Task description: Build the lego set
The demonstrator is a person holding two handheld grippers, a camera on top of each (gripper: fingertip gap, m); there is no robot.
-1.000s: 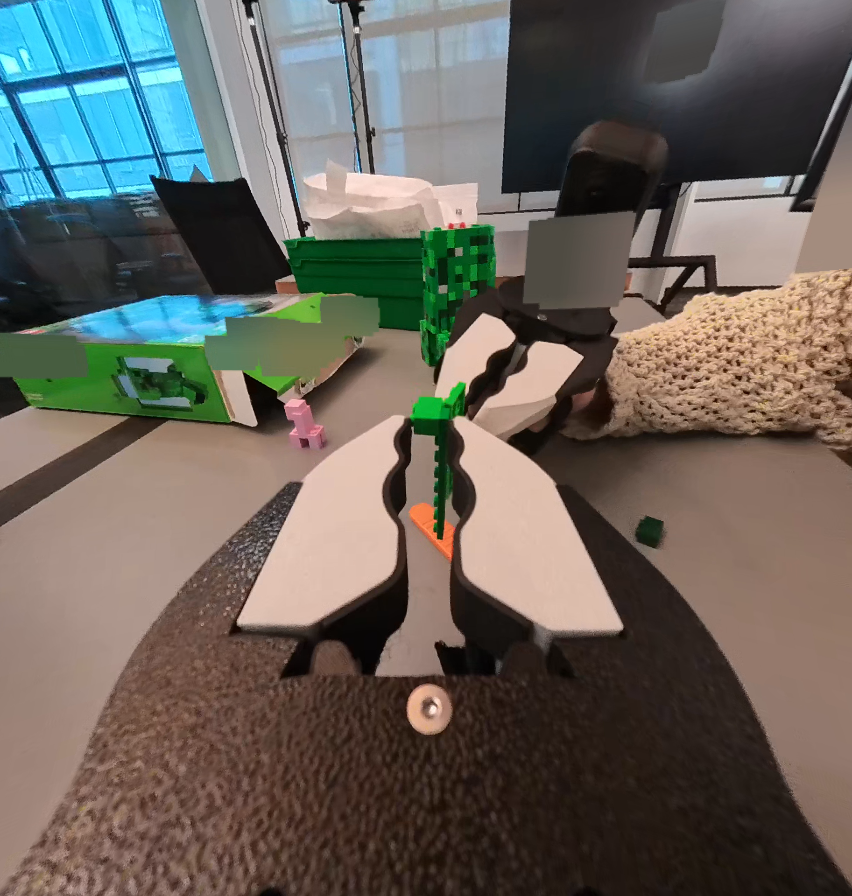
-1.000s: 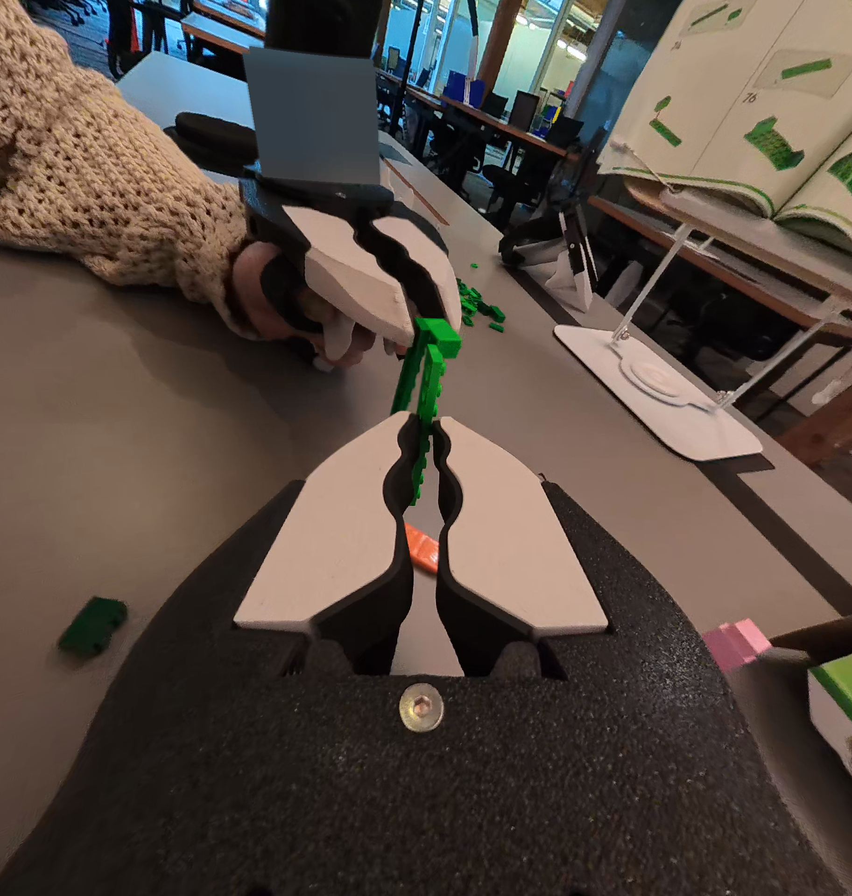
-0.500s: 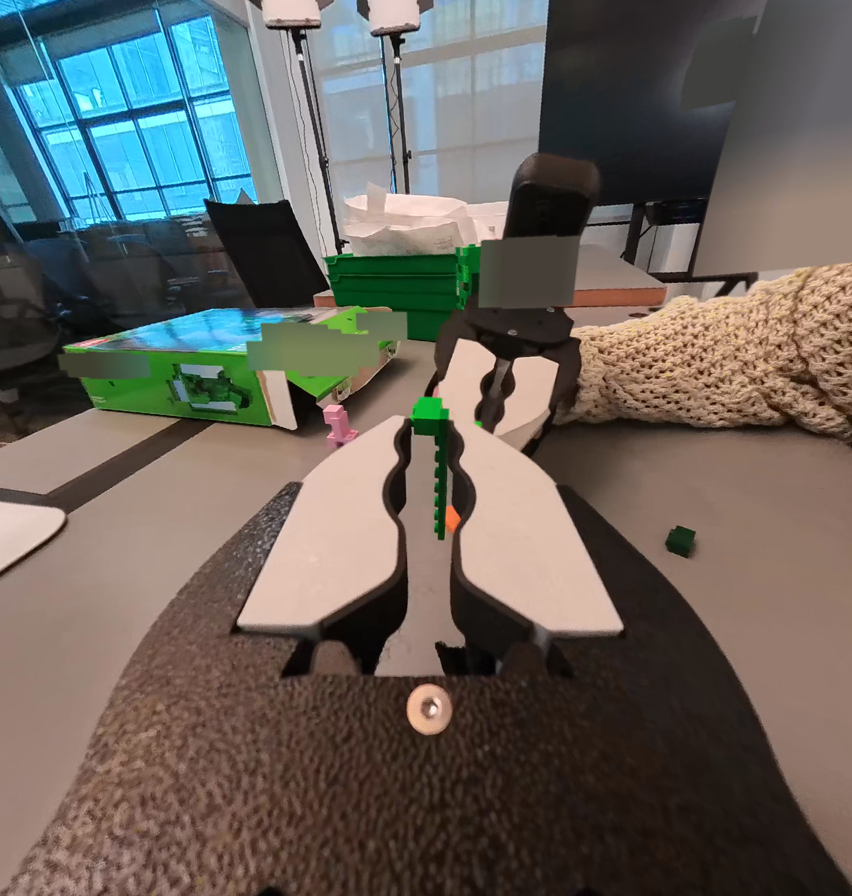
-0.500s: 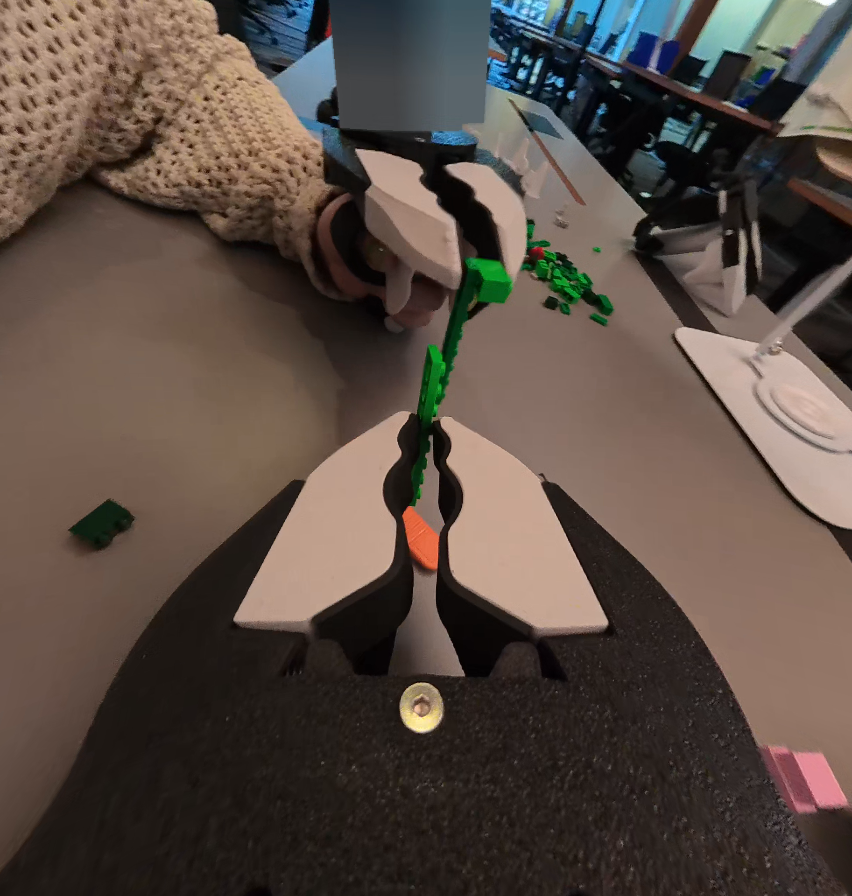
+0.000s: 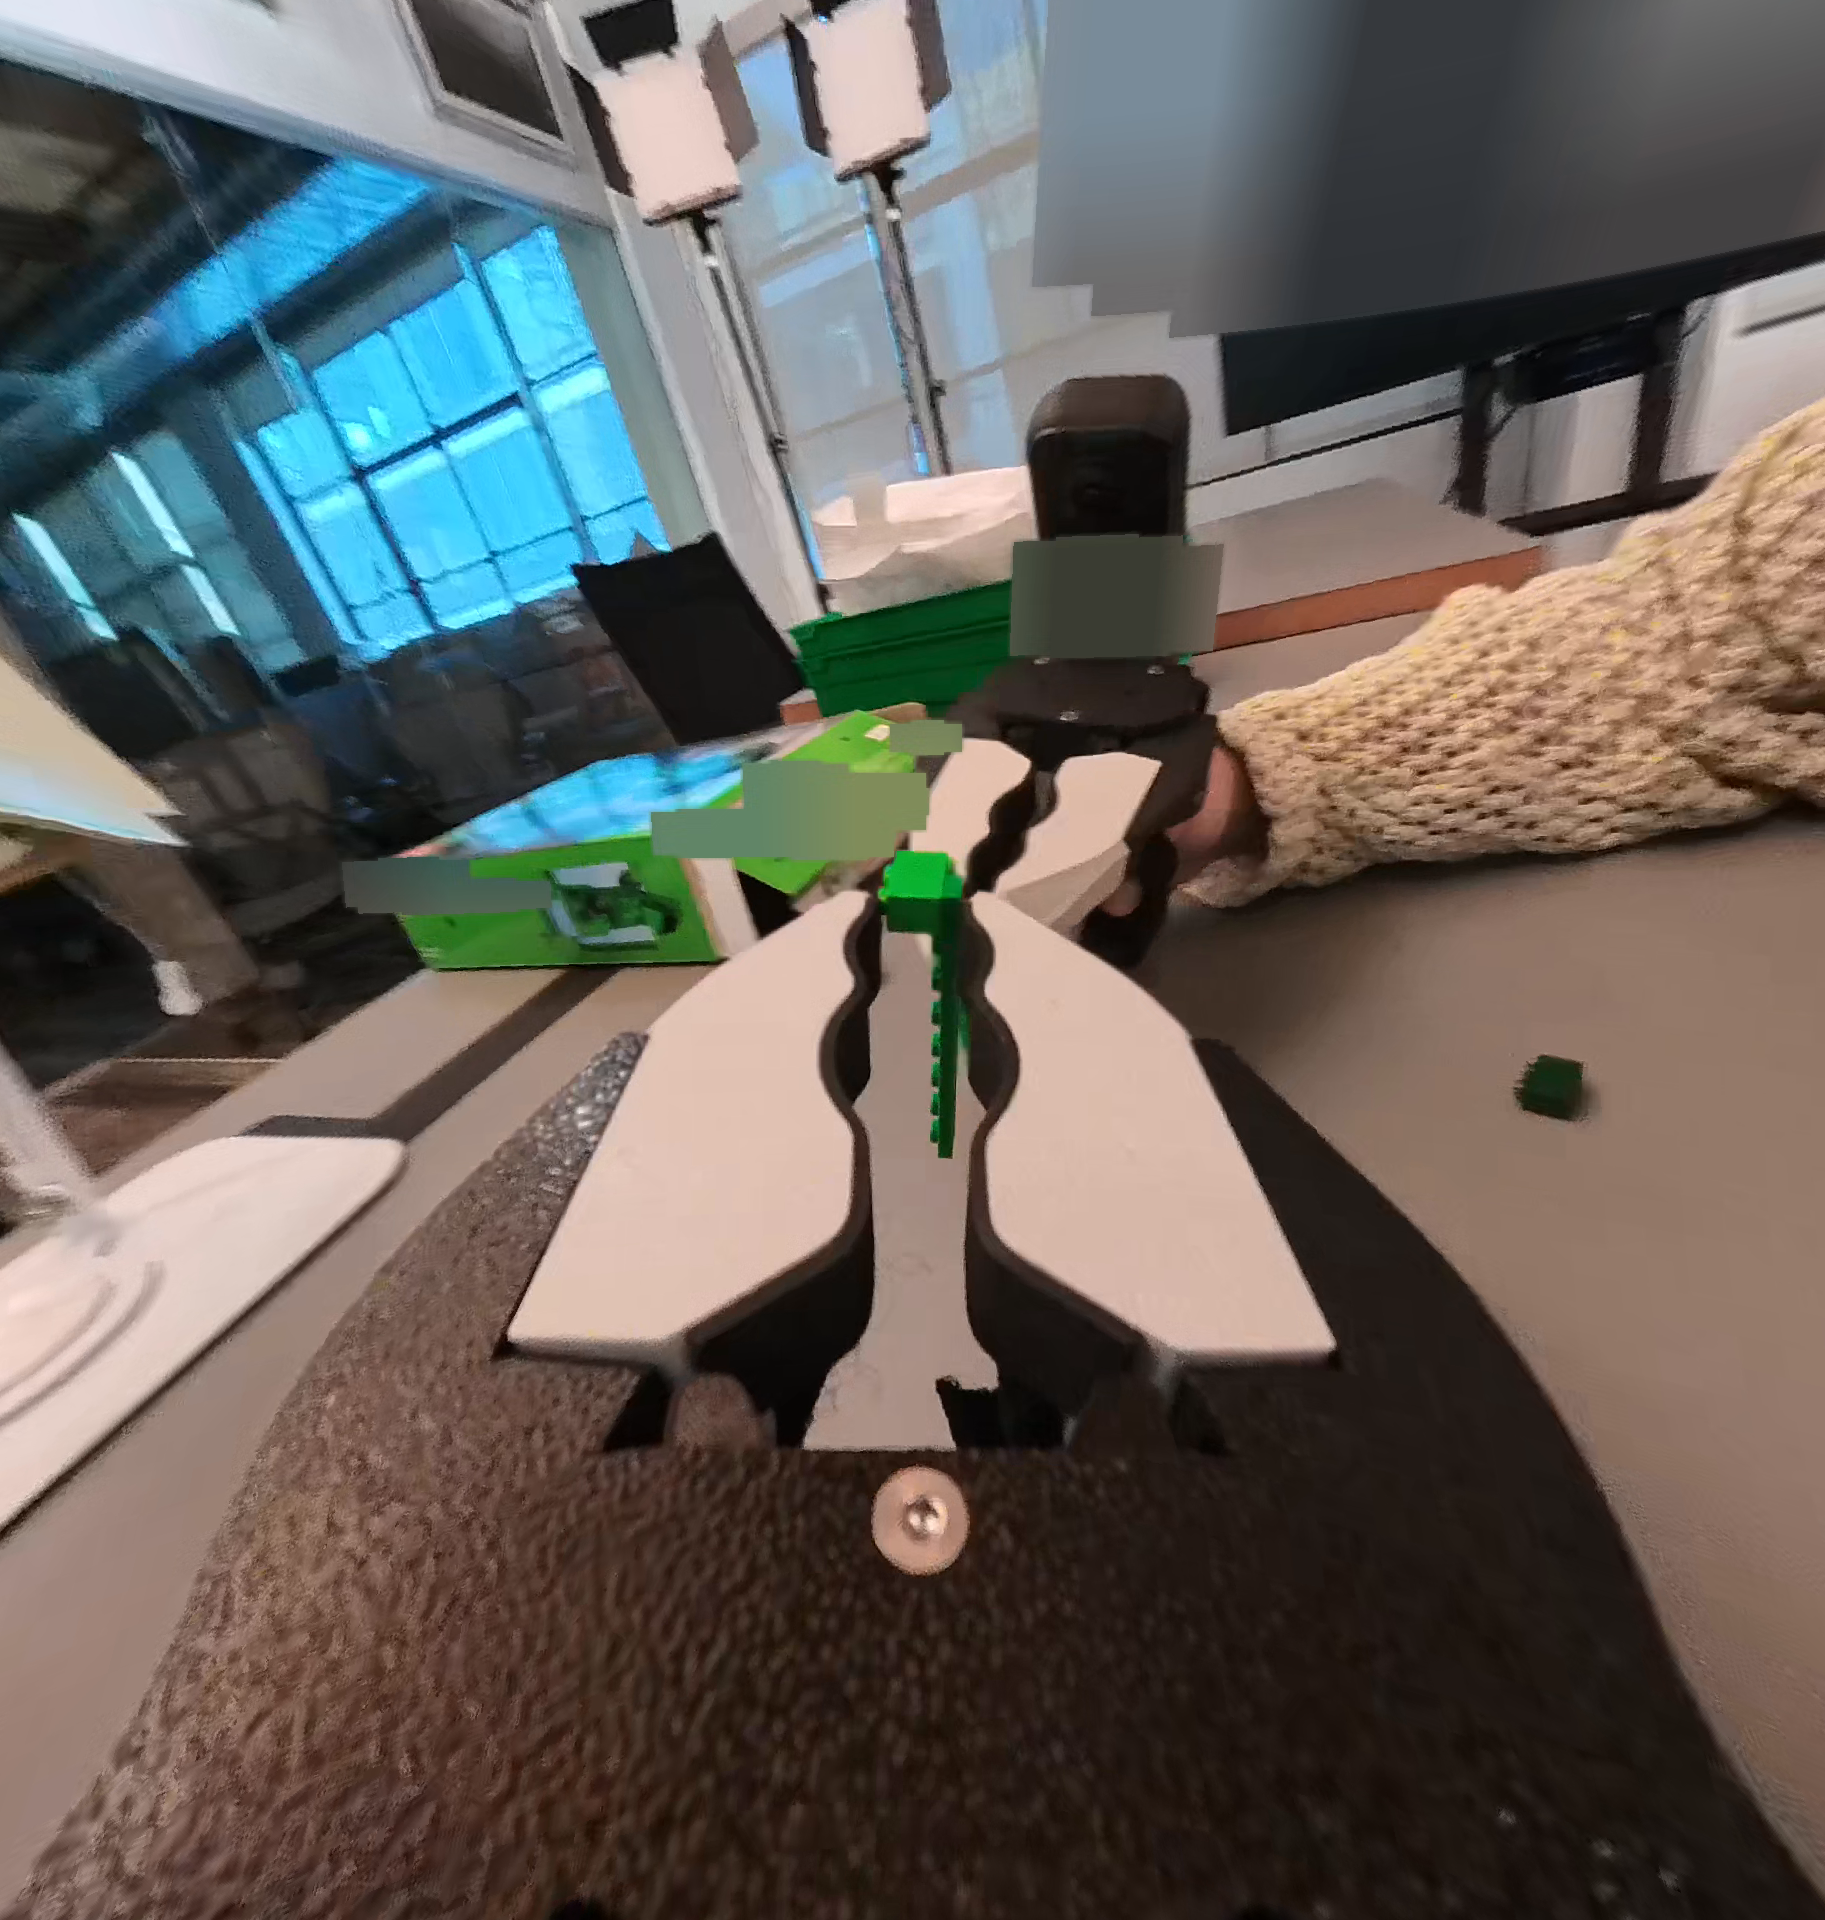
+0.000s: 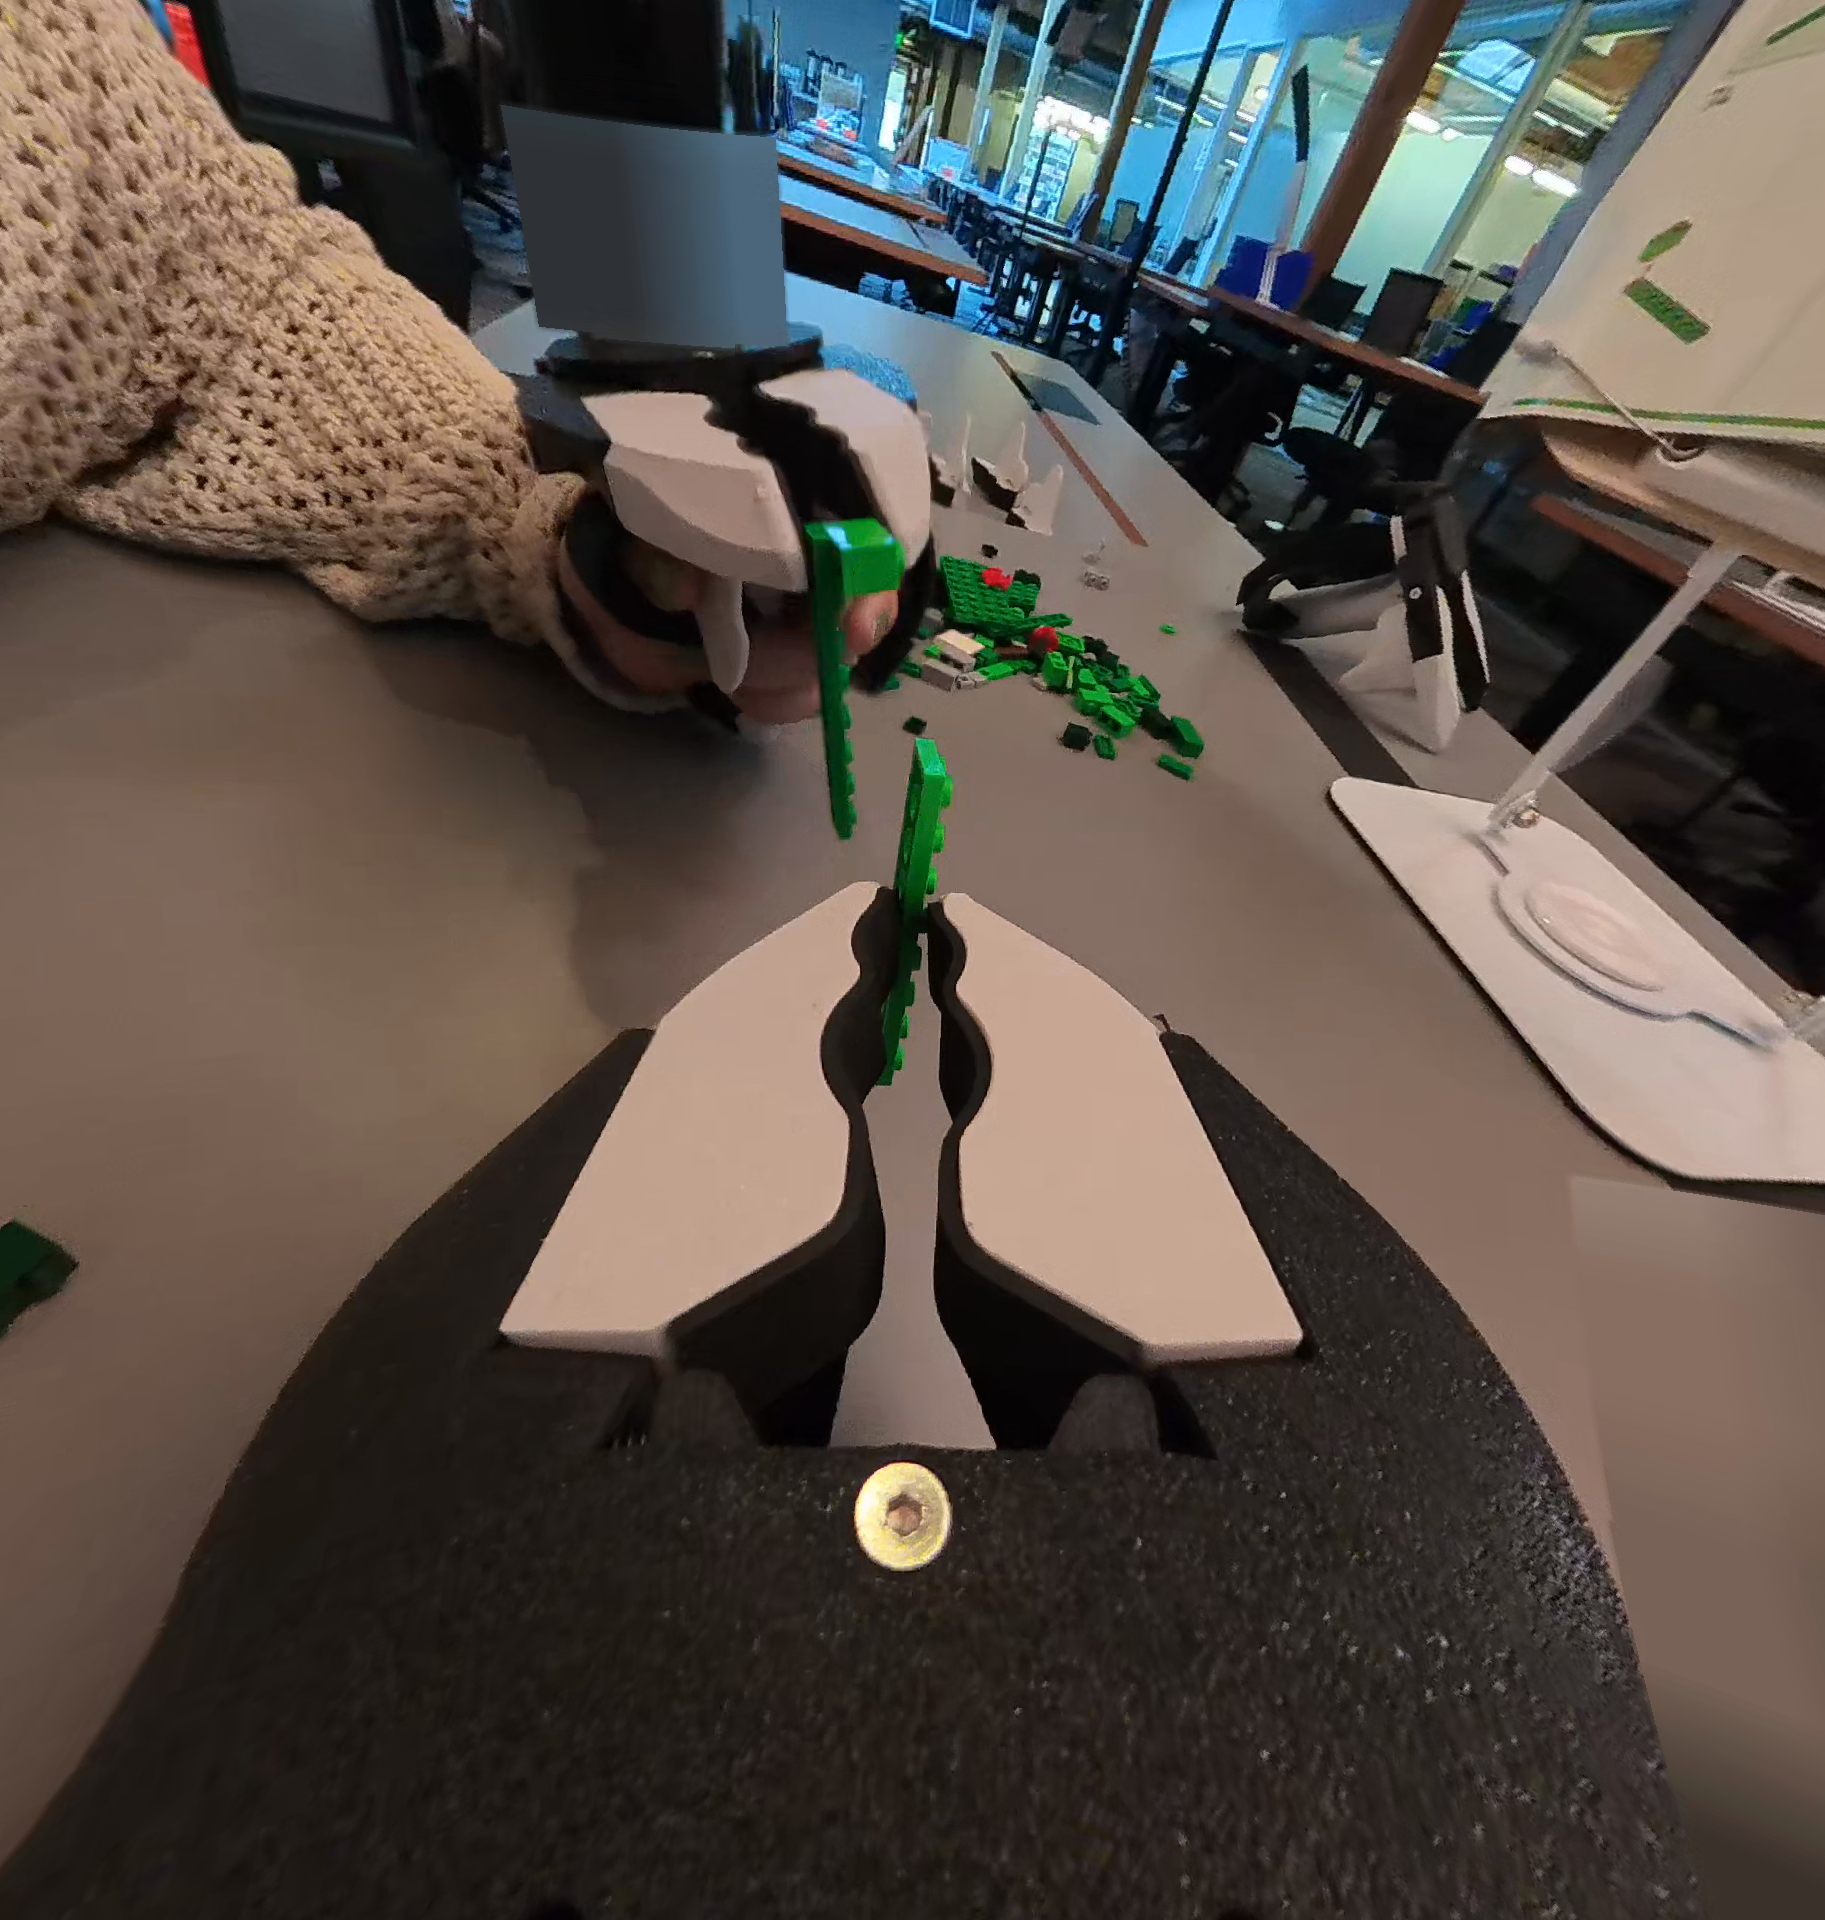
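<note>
My left gripper [image 5: 920, 914] is shut on a long dark green plate [image 5: 944, 1039] with a green brick [image 5: 918, 894] at its top end; the plate hangs down between the fingers. My right gripper [image 6: 908, 899] is shut on a lighter green plate [image 6: 916, 883] that stands upright out of its tips. In the right wrist view the left gripper [image 6: 804, 520] faces me, its dark green plate [image 6: 835, 686] a short gap from mine, not touching. The right gripper [image 5: 1033, 831] shows just behind the brick in the left wrist view.
A pile of loose green bricks [image 6: 1053, 665] lies on the grey table beyond the grippers. A small dark green brick [image 5: 1552, 1086] lies apart, also in the right wrist view [image 6: 4, 1283]. A green set box [image 5: 575, 883], green bins [image 5: 908, 655] and the instruction stand's white base [image 6: 1614, 987] ring the area.
The two green plates, together a second ago, are now apart, one in each gripper. Both grippers have lifted and turned; the orange piece on the table below is out of view.
</note>
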